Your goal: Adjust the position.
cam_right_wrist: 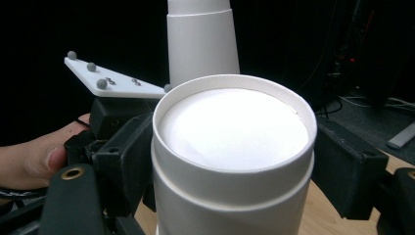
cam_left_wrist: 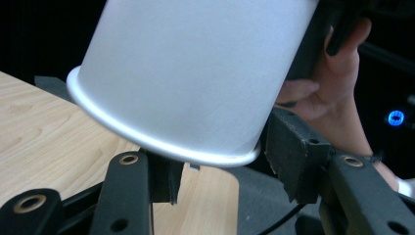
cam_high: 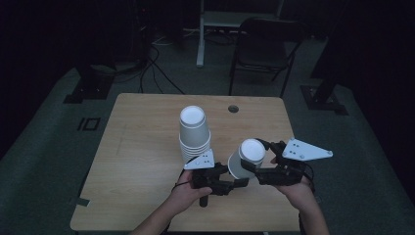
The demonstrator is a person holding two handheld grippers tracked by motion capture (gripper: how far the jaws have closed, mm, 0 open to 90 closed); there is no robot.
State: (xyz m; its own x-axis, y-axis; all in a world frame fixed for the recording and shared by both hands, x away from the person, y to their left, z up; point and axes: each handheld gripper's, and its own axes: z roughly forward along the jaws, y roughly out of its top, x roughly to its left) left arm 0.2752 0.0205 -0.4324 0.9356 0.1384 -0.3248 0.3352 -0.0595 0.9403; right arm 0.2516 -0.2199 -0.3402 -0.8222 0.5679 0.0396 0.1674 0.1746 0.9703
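A single white paper cup [cam_high: 243, 159] hangs tilted above the table, base up and mouth down and to the left. My right gripper [cam_high: 259, 159] is shut on its upper body; in the right gripper view the cup [cam_right_wrist: 234, 147] sits between both black pads, its recessed base facing the camera. My left gripper [cam_high: 234, 182] is just below and left of it. In the left gripper view the cup's rolled rim [cam_left_wrist: 147, 139] hangs over the open jaws; the right pad [cam_left_wrist: 291, 152] is close against the rim, the left pad [cam_left_wrist: 165, 177] under it. A stack of upturned white cups [cam_high: 194, 132] stands mid-table.
The wooden table [cam_high: 137, 161] has a round cable hole [cam_high: 233, 108] near its far edge. Its front edge runs just below the person's hands. Beyond the table are a dark folding chair [cam_high: 266, 49], a white frame leg [cam_high: 200, 39] and floor cables [cam_high: 156, 63].
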